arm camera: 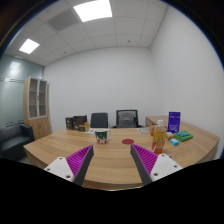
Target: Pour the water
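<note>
We hold the gripper [112,162] spread wide and empty, its two purple-padded fingers [80,160] low in the frame, above the near edge of the long wooden tabletop [115,168]. Nothing stands between the fingers.

The things we take to belong to the pouring sit well beyond them, right of centre: an orange-tinted bottle [159,135] standing upright, and further left, near the middle of the frame, a small white cup [101,135] with a green band. A dark red round object [127,142] lies between the two. Further right we see a blue box [175,122] and some green packs [181,134]; too small to name surely.

We judge the bottle to be plastic, fairly light but with sloshing contents, smooth and somewhat squeezable. We would grip it across the body at about mid-height, firmly enough not to slip on tilting, gently enough not to crush it. Whether it is capped we cannot tell.
</note>
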Available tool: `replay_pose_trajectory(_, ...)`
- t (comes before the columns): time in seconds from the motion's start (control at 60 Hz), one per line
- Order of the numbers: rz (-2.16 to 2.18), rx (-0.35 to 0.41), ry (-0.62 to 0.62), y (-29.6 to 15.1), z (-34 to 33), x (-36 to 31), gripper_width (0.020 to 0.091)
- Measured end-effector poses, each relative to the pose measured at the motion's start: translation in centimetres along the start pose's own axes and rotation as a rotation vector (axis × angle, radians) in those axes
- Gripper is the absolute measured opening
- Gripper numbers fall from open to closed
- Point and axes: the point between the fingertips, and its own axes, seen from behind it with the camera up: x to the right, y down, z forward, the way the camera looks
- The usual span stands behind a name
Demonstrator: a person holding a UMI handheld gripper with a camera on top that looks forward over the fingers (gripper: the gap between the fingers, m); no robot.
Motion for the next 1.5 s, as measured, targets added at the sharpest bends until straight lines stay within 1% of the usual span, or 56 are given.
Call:
replay_pose_trajectory(0.2, 0.022, 0.006, 0.043, 0.0, 0.0, 2.0, 0.0827)
replay_pose_trajectory(0.35, 0.018, -0.002, 0.102, 0.4, 2.0, 7.1, 0.0828)
replay_pose_trajectory(0.567, -0.016, -0.027, 0.222, 1.2, 9.7, 17.0, 0.0830)
replay_pose_trajectory(0.667, -0.018, -0.055, 0.265, 2.3, 14.0, 21.1, 0.0827)
replay_pose_trajectory(0.767, -0.021, -0.088, 0.292, 3.3, 18.0, 24.0, 0.0829)
replay_pose_trajectory(0.85, -0.007, -0.111, 0.282, 4.2, 21.0, 25.1, 0.0829)
replay_pose_trajectory(0.95, 0.000, -0.113, 0.277, 4.8, 23.7, 26.2, 0.0824)
replay_pose_trajectory(0.967, 0.002, -0.110, 0.279, 4.9, 24.0, 26.2, 0.0818)
replay_pose_trajectory(0.983, 0.003, -0.109, 0.280, 4.9, 24.4, 26.4, 0.0796)
replay_pose_trajectory(1.0, 0.005, -0.108, 0.284, 4.9, 24.6, 26.6, 0.0755)
replay_pose_trajectory(1.017, 0.004, -0.108, 0.290, 4.9, 24.8, 26.8, 0.0649)
replay_pose_trajectory(1.033, 0.003, -0.109, 0.291, 5.0, 25.0, 27.0, 0.0566)
replay_pose_trajectory(1.067, 0.008, -0.096, 0.307, 4.9, 25.2, 27.4, 0.0557)
replay_pose_trajectory(1.15, 0.000, -0.070, 0.347, 4.7, 25.2, 27.9, 0.0485)
replay_pose_trajectory(1.183, -0.001, -0.064, 0.354, 4.6, 25.2, 27.9, 0.0478)
replay_pose_trajectory(1.2, -0.003, -0.062, 0.358, 4.6, 25.2, 27.9, 0.0458)
replay_pose_trajectory(1.283, -0.035, -0.060, 0.366, 4.5, 25.2, 27.8, 0.0455)
replay_pose_trajectory(1.35, -0.103, -0.091, 0.382, 4.4, 25.2, 27.8, 0.0456)
replay_pose_trajectory(1.433, -0.219, -0.093, 0.391, 2.3, 25.6, 26.5, 0.0455)
replay_pose_trajectory(1.5, -0.360, -0.085, 0.397, -0.8, 26.5, 25.2, 0.0457)
